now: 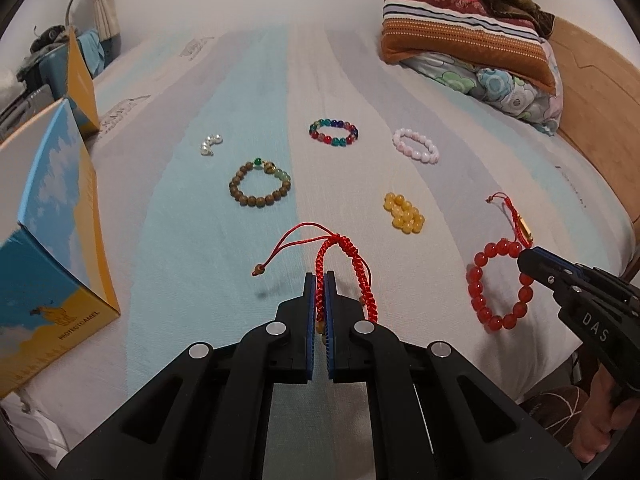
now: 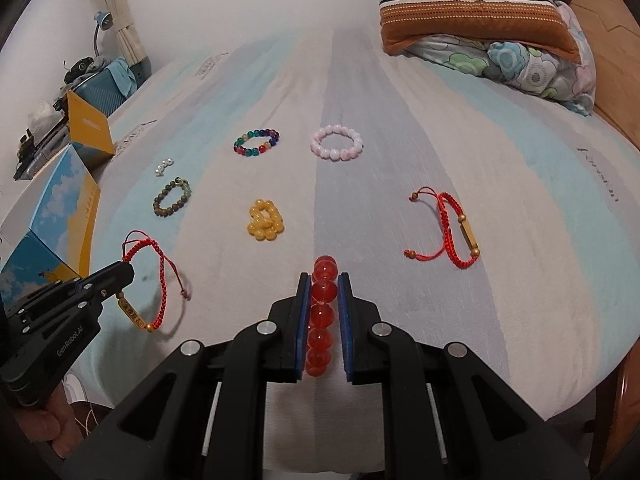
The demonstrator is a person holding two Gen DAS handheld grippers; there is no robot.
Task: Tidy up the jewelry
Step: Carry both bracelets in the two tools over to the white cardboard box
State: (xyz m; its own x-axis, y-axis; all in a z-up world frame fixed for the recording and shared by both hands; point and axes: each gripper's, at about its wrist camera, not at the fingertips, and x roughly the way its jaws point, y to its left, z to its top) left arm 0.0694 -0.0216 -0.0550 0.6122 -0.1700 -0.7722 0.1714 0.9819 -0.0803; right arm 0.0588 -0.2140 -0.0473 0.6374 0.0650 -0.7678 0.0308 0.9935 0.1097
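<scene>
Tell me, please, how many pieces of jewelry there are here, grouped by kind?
Beaded bracelets: 5 (brown wooden, multicolour, pink, yellow, red beads)
Red braided cord bracelets: 2 (one, one)
Small pearl piece: 1
Total: 8

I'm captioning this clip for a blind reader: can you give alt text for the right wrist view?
The right gripper is shut on a red bead bracelet above a striped bed sheet. At lower left, the left gripper holds a red cord bracelet. Six more bracelets lie spread on the sheet, with pillows behind and an open box at left.
</scene>
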